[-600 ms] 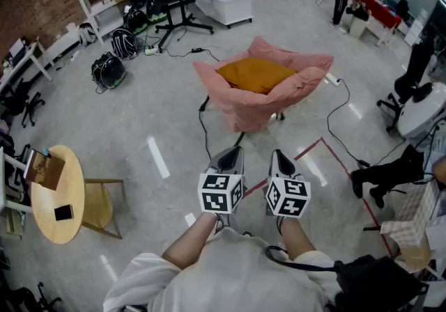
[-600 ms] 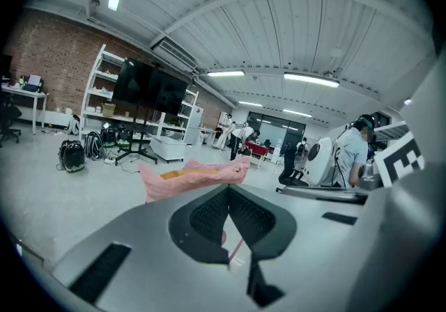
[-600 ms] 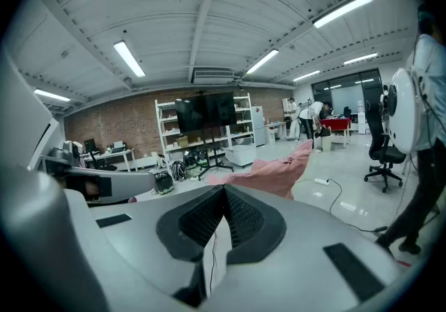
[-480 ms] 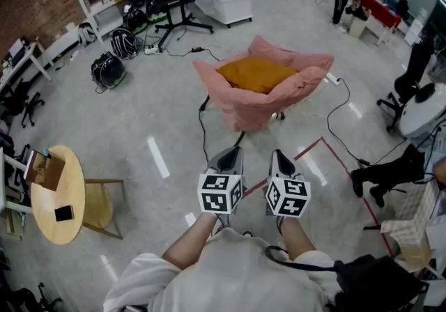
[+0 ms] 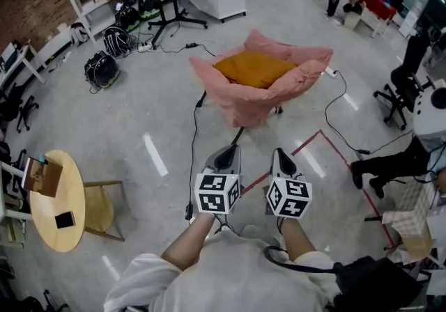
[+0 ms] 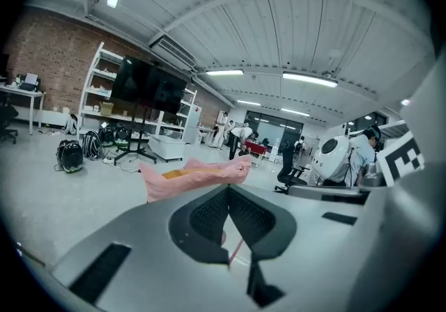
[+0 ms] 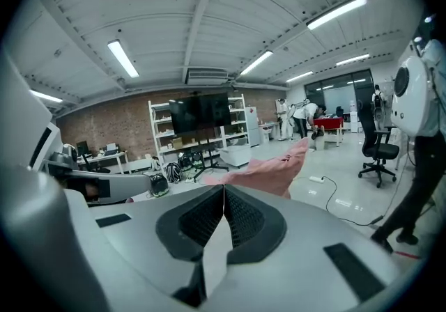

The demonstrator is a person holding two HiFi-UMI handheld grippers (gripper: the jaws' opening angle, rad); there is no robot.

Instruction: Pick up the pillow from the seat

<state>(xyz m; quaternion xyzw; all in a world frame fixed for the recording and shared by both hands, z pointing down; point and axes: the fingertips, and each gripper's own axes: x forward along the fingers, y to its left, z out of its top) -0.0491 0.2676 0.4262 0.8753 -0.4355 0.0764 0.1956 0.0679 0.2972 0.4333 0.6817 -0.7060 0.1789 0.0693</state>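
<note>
Plump mustard pillow point(image 5: 254, 69) fills rumpled pink seat point(image 5: 240, 107) (soft fabric).

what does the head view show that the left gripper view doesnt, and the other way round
Only the head view: the round wooden table with a phone lying on it.
Only the left gripper view: the ceiling lights, and a close look along the left gripper, jaws shut together with nothing between them.
Both: the orange pillow lying in the pink seat, not yet picked up.
</note>
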